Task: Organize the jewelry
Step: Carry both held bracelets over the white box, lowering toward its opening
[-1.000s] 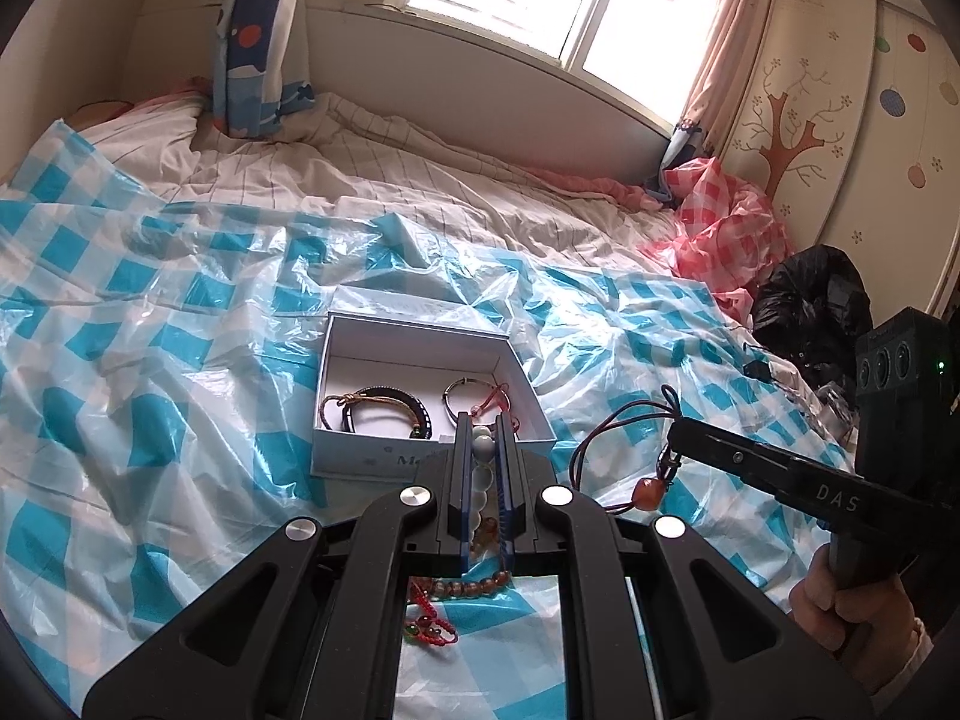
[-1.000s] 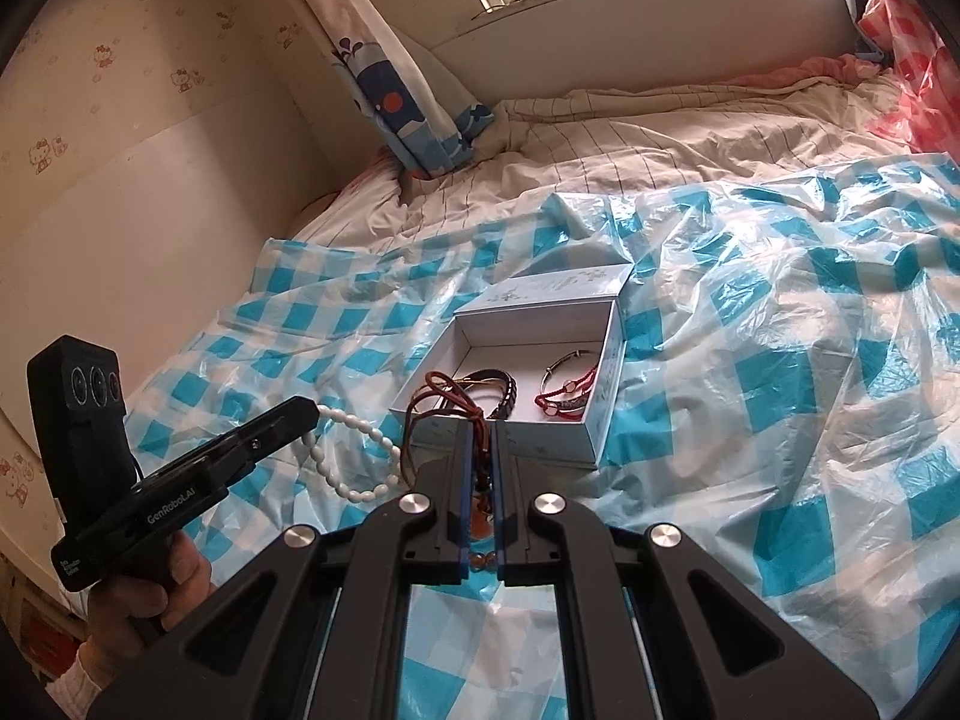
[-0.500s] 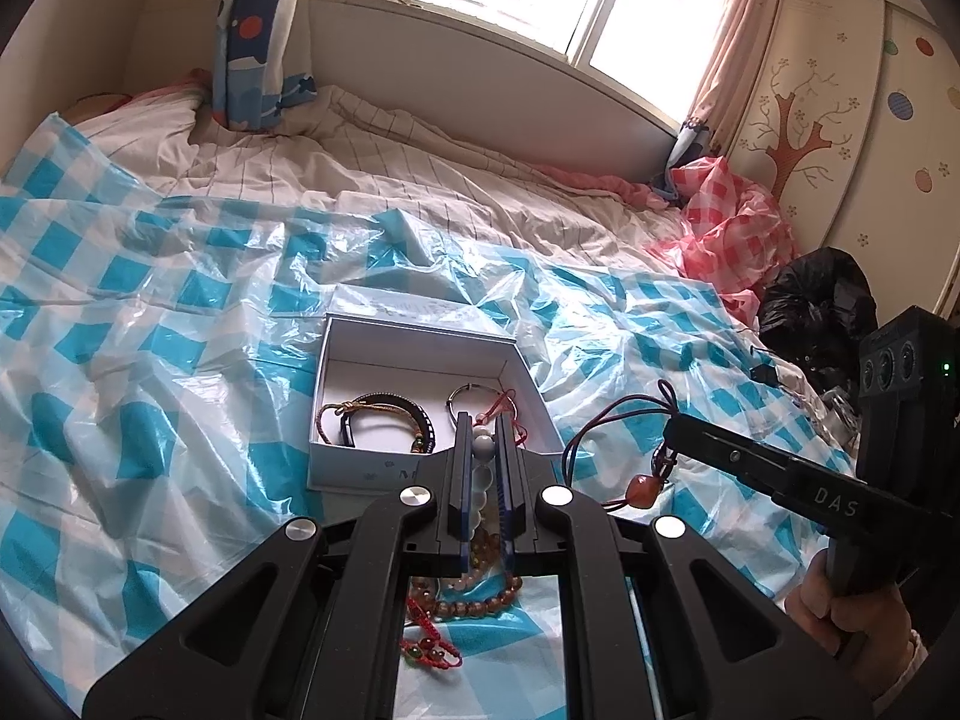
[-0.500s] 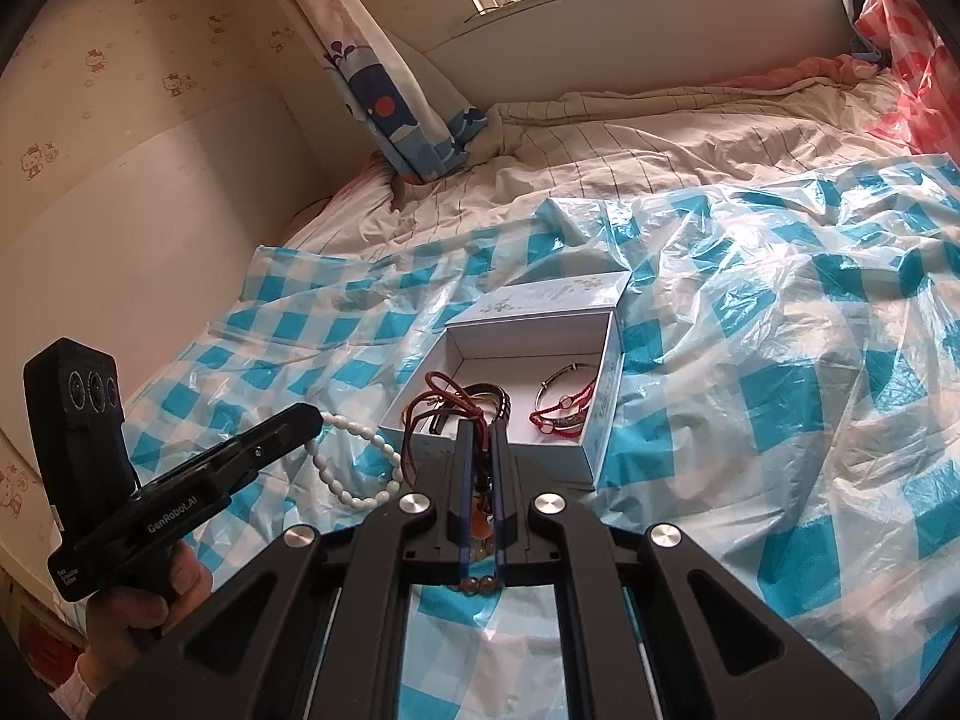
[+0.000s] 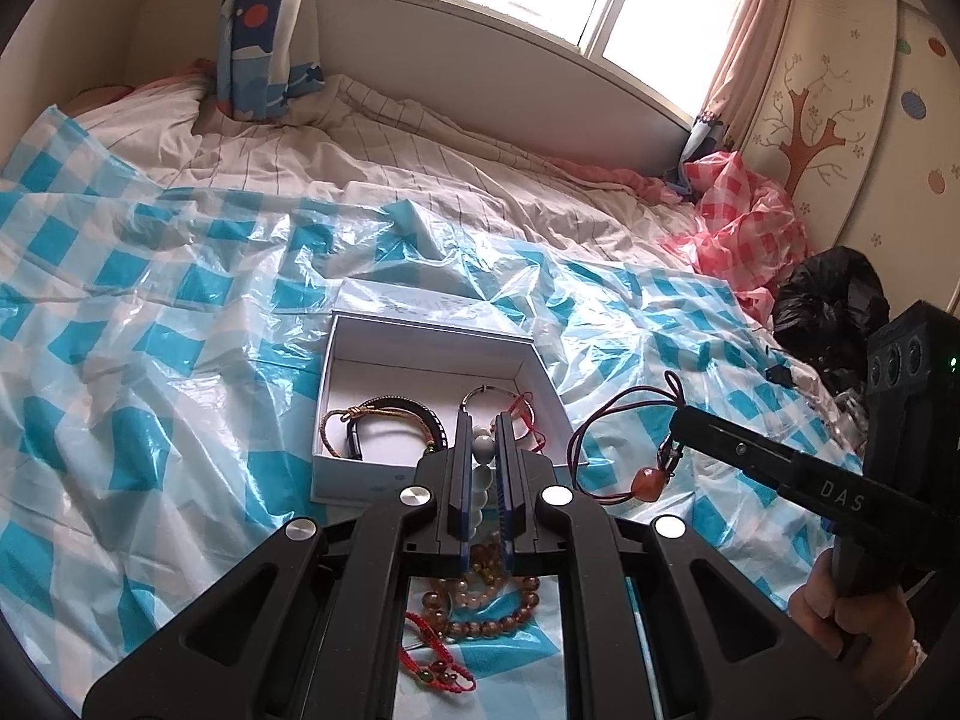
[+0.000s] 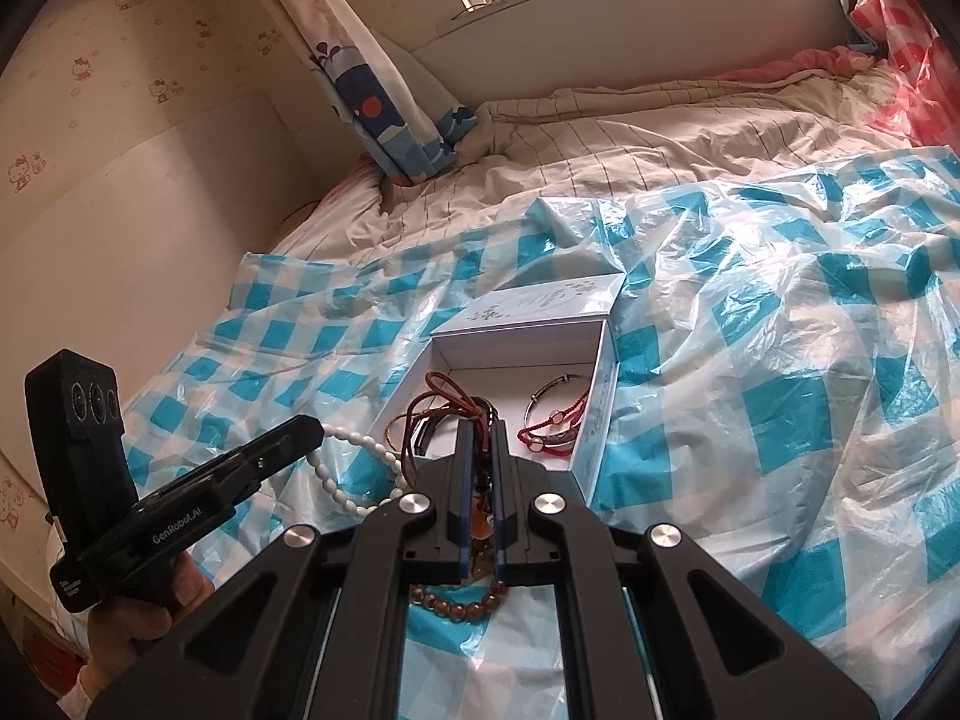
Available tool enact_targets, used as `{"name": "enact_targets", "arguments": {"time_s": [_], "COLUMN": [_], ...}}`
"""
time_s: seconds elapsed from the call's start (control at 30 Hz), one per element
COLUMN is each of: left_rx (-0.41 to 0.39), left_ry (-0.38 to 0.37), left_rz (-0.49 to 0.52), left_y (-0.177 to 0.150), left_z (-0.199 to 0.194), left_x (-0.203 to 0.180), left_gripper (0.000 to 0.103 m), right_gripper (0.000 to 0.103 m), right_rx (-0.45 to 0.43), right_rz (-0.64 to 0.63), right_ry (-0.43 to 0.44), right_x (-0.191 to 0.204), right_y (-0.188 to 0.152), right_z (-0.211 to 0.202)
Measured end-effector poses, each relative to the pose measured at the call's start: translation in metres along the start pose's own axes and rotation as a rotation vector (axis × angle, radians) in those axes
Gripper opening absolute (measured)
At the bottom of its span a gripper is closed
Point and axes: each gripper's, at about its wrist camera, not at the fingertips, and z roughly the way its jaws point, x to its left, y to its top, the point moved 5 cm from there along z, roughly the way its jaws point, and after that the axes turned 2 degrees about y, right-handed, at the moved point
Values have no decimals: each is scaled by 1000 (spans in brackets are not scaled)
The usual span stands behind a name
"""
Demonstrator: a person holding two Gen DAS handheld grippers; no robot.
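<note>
An open white jewelry box [image 5: 420, 354] [image 6: 594, 420] lies on a blue-checked plastic sheet on the bed, with a black-and-gold bracelet [image 5: 384, 420] and a silver-and-red bracelet [image 5: 510, 408] [image 6: 555, 423] inside. My left gripper [image 5: 483, 432] [image 6: 315, 429] is shut on a white bead bracelet [image 5: 483, 468] [image 6: 348, 474], held just before the box's near wall. My right gripper [image 6: 480, 429] [image 5: 675, 429] is shut on a dark red cord necklace [image 5: 606, 438] [image 6: 438, 414] with an orange bead [image 5: 648, 480], held right of the box.
A brown bead bracelet [image 5: 480, 606] [image 6: 456, 600] and a red string bracelet [image 5: 435, 660] lie on the sheet near me. The box lid [image 6: 546, 303] lies behind the box. A red-checked bag [image 5: 744, 228] and a black bag [image 5: 828, 300] sit at the right.
Both grippers have risen and come a little nearer the box with their jewelry. More of the brown bead bracelet shows below the left gripper.
</note>
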Motion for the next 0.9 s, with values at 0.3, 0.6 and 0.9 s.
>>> {"name": "enact_targets", "arguments": {"time_s": [0.3, 0.6, 0.9], "left_rx": [-1, 11, 14], "left_ry": [7, 16, 7], "left_rz": [-2, -13, -27], "left_y": [2, 2, 13], "left_z": [2, 2, 14], "left_x": [5, 15, 16], "left_gripper": [7, 6, 7], "right_gripper": [6, 6, 6], "right_rx": [-11, -4, 10], "right_rz": [-2, 1, 17], "right_ry": [-10, -15, -17], "right_x": [-2, -1, -3], "right_y": [8, 7, 10], "right_z": [10, 21, 34]}}
